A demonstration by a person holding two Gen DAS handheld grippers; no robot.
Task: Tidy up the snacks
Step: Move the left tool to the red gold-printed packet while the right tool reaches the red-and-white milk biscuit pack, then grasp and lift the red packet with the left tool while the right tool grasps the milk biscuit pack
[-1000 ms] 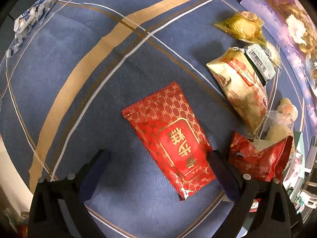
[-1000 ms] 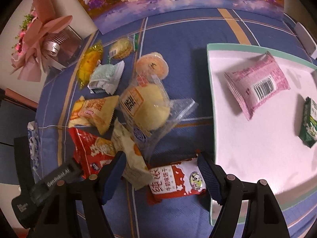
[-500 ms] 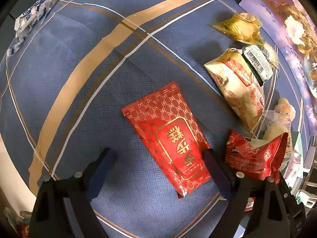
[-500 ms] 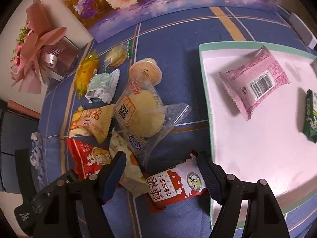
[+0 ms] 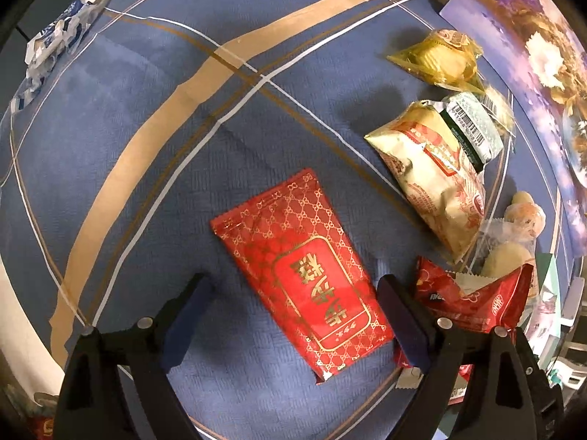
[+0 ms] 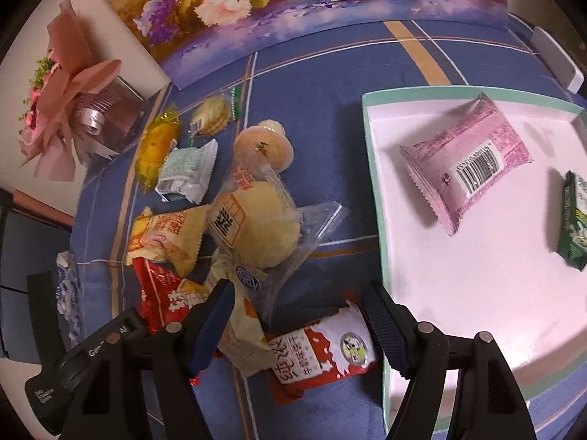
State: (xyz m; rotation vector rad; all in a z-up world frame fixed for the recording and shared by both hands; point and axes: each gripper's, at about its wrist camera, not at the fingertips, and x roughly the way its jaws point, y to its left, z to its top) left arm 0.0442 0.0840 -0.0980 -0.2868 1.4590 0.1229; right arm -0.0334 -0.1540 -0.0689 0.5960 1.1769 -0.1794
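My left gripper (image 5: 293,315) is open, its fingers either side of a flat red packet with gold lettering (image 5: 304,271) lying on the blue cloth. My right gripper (image 6: 297,322) is open above a red-and-white milk snack packet (image 6: 323,355) beside the white tray (image 6: 370,190). The tray holds a pink packet (image 6: 466,161) and a dark green packet (image 6: 576,220). A pile of snacks lies left of the tray: a clear-bagged pale bun (image 6: 256,231), a cream packet (image 6: 168,238), a red packet (image 6: 165,297).
A yellow wrapped snack (image 5: 440,58), a cream packet (image 5: 433,172) and a red packet (image 5: 473,300) lie to the right in the left wrist view. A pink bouquet box (image 6: 73,110) and a flower painting (image 6: 293,0) stand at the back. A crumpled blue-white wrapper (image 5: 55,36) lies far left.
Both grippers have drifted slightly. In the right wrist view the snack pile and tray have shifted down and left; the left gripper edged nearer the red-gold packet. Both jaws stayed open.
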